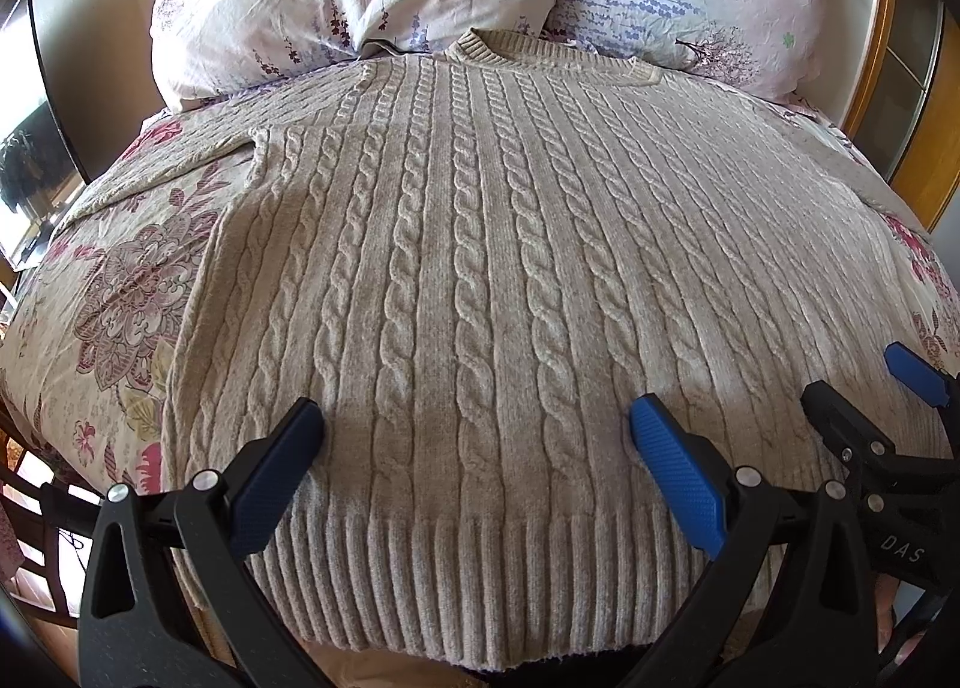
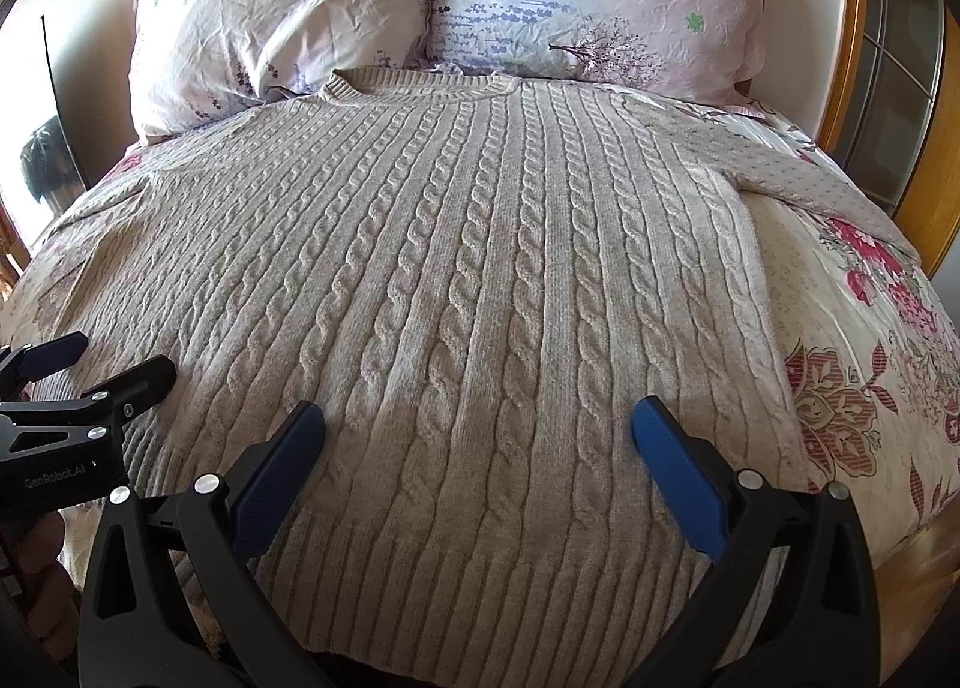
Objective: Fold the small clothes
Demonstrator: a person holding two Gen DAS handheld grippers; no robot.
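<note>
Two short texts can be read, both in pale letters on black gripper housings. In the left wrist view, the right gripper [image 1: 864,382] carries the letters "DAS" on its body near the frame's right edge. In the right wrist view, the left gripper [image 2: 117,358] bears "GenRobot.AI" on its side at the left edge. Nothing else is legible.
</note>
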